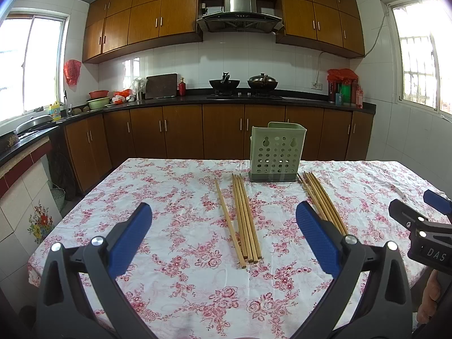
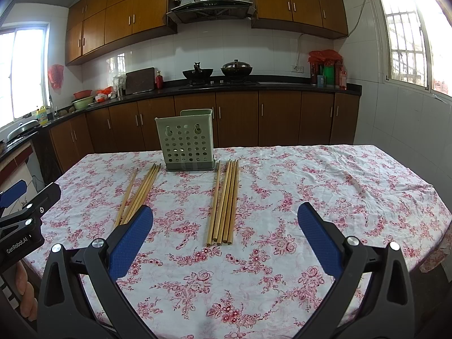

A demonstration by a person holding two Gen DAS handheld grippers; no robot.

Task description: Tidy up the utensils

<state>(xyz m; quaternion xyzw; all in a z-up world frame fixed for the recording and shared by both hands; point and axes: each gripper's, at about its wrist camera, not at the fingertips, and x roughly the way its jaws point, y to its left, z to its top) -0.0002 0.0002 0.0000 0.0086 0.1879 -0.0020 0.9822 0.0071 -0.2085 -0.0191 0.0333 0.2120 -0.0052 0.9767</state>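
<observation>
On the floral-clothed counter (image 1: 175,192), nothing is gripped yet: the left claw (image 1: 223,236) hangs wide open and empty above the near edge, and the left bundle of chopsticks (image 1: 245,220) lies just ahead of its opening. Four sticks there run lengthwise away from the camera toward the green perforated holder (image 1: 275,152), far tips nearly at its base; one stick splays off to the left at its far tip, closing on the others at the near ends. Right of the holder, the right bundle of chopsticks (image 2: 224,200) lies the same way, long axis pointing at the holder, near ends roughly flush, with the leftmost stick angled slightly. The right claw (image 2: 224,236) is likewise spread fully and holds nothing.

The first pick probably goes best if each claw comes down across the sticks, not along them, closing near the middle so the bundle balances. The stray stick should be gathered or taken separately. Thin round sticks may roll or scissor, so a level, firm squeeze matters before tipping them upright into the holder.
</observation>
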